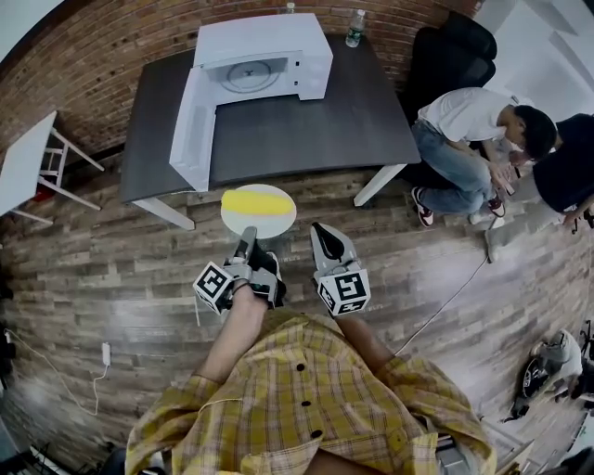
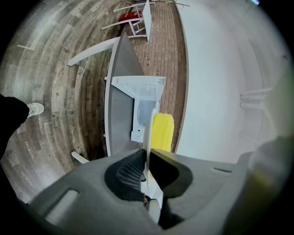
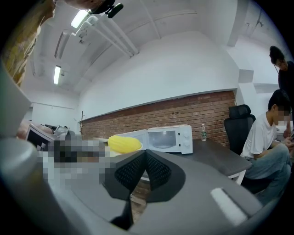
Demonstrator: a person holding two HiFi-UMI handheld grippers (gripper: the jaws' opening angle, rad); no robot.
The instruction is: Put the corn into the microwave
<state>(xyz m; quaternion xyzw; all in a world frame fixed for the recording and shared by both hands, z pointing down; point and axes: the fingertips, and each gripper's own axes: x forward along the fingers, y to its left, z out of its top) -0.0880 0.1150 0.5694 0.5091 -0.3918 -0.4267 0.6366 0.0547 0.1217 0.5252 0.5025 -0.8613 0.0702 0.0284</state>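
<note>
A yellow corn cob (image 1: 252,200) lies on a round white plate (image 1: 278,219) held in the air just short of the dark table (image 1: 306,134). My left gripper (image 1: 249,233) is shut on the plate's near rim. In the left gripper view the rim (image 2: 148,137) runs edge-on between the pads, with the corn (image 2: 162,132) beyond. The white microwave (image 1: 263,57) stands at the back of the table with its door (image 1: 192,125) swung wide open. My right gripper (image 1: 321,232) hangs beside the plate, shut, holding nothing; its view shows the corn (image 3: 123,143) and the microwave (image 3: 165,137).
A water bottle (image 1: 355,29) stands behind the microwave. A person in a white shirt (image 1: 469,134) sits on a black chair (image 1: 450,56) right of the table, with another person beside. A white side table (image 1: 28,162) is at the left. Cables lie on the wooden floor.
</note>
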